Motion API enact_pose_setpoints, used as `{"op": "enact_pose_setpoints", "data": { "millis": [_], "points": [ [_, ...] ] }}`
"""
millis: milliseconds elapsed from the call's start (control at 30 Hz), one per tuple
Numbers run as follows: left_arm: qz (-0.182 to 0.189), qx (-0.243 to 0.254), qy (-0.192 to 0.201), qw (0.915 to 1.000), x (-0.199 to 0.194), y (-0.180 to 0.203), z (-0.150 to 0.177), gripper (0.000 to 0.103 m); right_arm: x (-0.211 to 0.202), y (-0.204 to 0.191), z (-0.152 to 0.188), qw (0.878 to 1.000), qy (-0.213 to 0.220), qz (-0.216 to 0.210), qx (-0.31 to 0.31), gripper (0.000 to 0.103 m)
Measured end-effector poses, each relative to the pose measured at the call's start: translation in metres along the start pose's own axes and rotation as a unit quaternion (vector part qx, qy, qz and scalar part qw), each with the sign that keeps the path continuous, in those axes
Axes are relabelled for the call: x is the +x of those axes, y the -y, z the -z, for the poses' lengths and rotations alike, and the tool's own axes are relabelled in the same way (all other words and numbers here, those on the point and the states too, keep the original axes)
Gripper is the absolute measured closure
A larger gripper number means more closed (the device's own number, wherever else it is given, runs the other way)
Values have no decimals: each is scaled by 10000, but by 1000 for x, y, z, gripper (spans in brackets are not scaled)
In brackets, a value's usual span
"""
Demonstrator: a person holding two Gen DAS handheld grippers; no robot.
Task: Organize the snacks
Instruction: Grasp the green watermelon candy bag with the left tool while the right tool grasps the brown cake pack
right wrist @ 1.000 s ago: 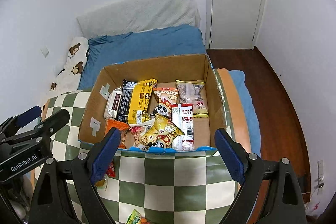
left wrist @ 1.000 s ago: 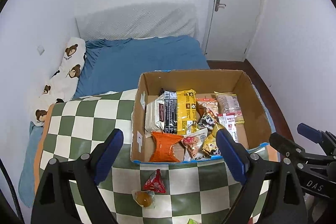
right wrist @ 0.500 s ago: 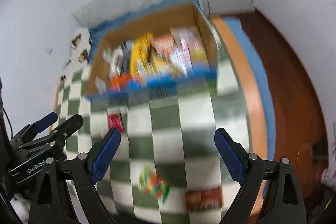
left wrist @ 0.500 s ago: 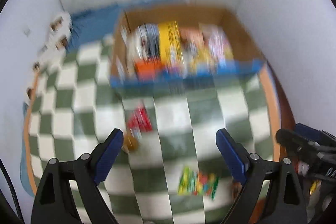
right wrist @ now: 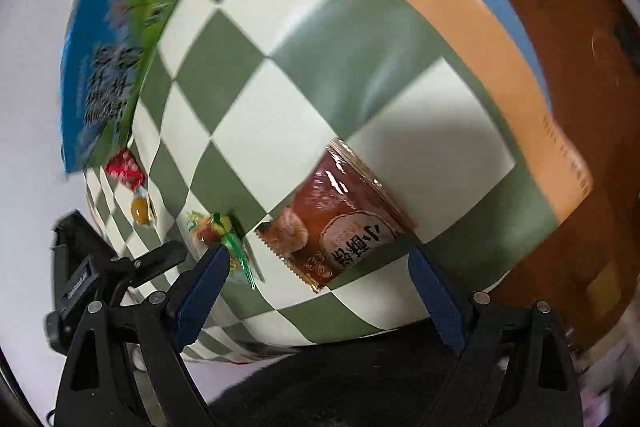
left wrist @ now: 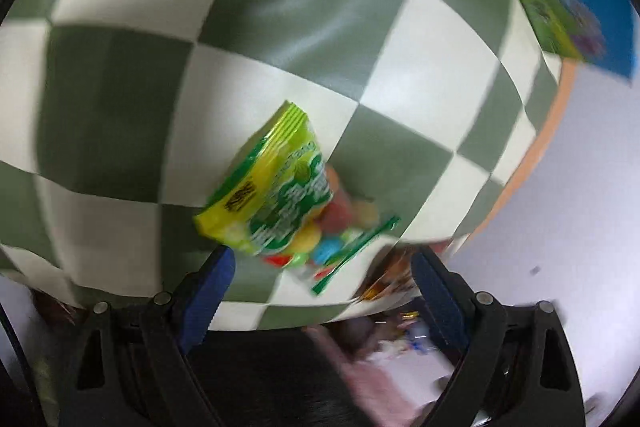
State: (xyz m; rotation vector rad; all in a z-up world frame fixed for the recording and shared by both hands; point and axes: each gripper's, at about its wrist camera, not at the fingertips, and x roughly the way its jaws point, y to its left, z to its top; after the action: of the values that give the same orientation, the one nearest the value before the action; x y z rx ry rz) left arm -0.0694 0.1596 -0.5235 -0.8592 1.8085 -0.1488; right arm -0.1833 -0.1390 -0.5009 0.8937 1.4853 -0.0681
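A green and yellow bag of colourful candies [left wrist: 280, 195] lies flat on the green and white checkered cloth [left wrist: 280, 7] that covers the desk. It sits near the front edge. The left hand-held gripper [left wrist: 324, 287] hangs just over it with its two blue fingers [left wrist: 208, 291] spread wide, one at each side of the bag's near end. It holds nothing.

A brown shiny snack packet with white writing [right wrist: 336, 223] lies on the same cloth, to the right of the candy bag [right wrist: 216, 231]. The right hand-held gripper [right wrist: 320, 283] hangs above it, spread wide too, and holds nothing.

Further back lie a small red wrapped sweet [right wrist: 126, 169] and a little clear pack with an orange sweet inside [right wrist: 140, 209]. Behind them stands the blue and green side of a box [right wrist: 104, 67], too blurry to read.
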Motion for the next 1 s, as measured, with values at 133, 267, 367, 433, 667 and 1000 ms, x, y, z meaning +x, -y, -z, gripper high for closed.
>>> {"op": "enact_pose_setpoints", "data": {
  "millis": [133, 267, 367, 433, 667, 1000],
  "points": [
    [-32, -378, 178, 9991, 11, 2, -12, 13, 15, 8, -5, 9985, -81, -247, 474, 10],
    [-859, 585, 612, 9927, 9, 31, -9, 32, 26, 4, -14, 9972, 59, -266, 698, 27],
    [-1437, 1453, 869, 9750, 8, 49, -2, 43, 27, -13, -18, 9993, 253, 189, 204, 43],
    [-1839, 2035, 1022, 9562, 7, 60, 3, 43, 28, -26, -19, 9984, 308, 443, -179, 44],
    [-2338, 2785, 1118, 9248, 8, 64, 12, 41, 39, -89, -16, 9603, 407, 1594, -2255, 42],
    [-2413, 2855, 1288, 9185, 26, 67, 30, 31, 52, -87, -11, 9618, 276, 1692, -2137, 37]
  ]
}}
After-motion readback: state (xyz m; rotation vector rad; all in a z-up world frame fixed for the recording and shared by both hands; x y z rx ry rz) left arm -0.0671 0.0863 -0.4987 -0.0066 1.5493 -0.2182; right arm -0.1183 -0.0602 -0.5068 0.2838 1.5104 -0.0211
